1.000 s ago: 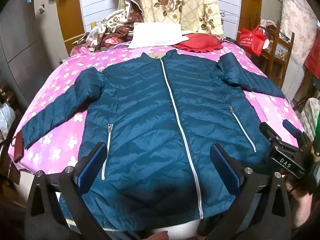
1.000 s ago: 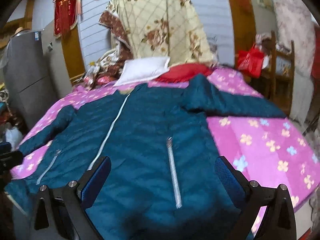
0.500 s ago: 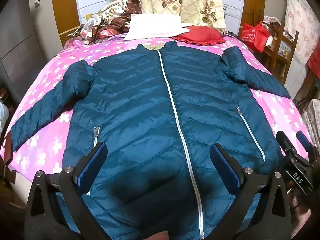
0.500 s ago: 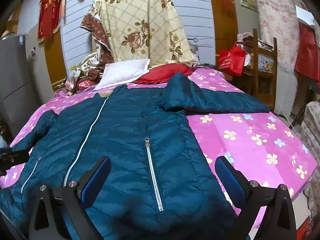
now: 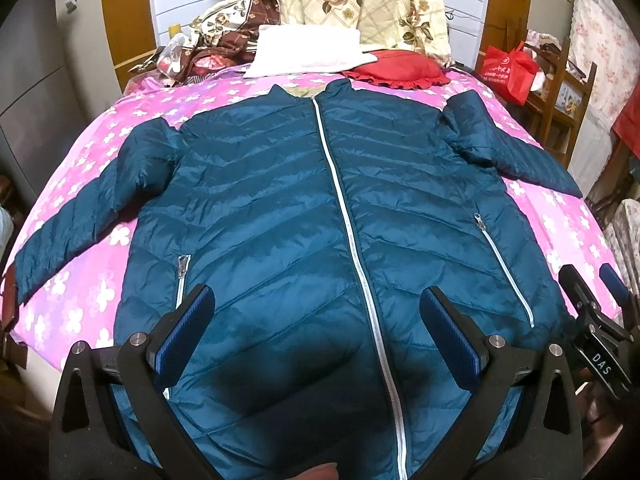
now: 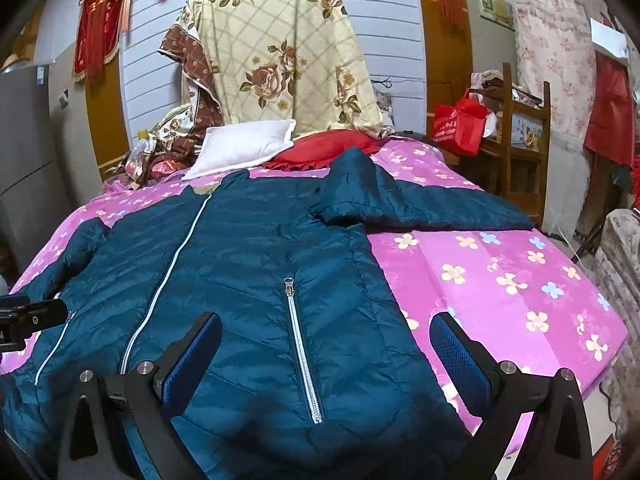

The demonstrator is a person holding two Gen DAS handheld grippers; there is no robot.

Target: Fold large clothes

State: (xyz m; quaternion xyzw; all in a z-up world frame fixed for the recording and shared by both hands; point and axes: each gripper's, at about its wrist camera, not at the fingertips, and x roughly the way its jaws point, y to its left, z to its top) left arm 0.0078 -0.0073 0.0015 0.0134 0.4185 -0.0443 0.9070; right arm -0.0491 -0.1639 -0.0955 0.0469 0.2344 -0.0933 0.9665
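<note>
A teal quilted puffer jacket (image 5: 280, 208) lies face up and zipped on the pink flowered bed (image 5: 80, 312), both sleeves spread out to the sides; it also shows in the right wrist view (image 6: 248, 264). My left gripper (image 5: 316, 340) is open and empty above the jacket's lower front, beside the centre zipper. My right gripper (image 6: 326, 360) is open and empty above the jacket's right pocket zipper (image 6: 302, 340), near the hem. The right gripper (image 5: 592, 292) also shows at the right edge of the left wrist view.
A white pillow (image 5: 308, 52) and a red cushion (image 5: 396, 68) lie at the head of the bed, under a floral blanket (image 6: 280, 52). A red bag (image 6: 458, 128) sits on wooden shelves on the right. A grey cabinet (image 5: 36, 92) stands on the left.
Both grippers have moved in over the jacket's lower part, so the jacket fills more of each view. Both stay open. The jacket has not moved.
</note>
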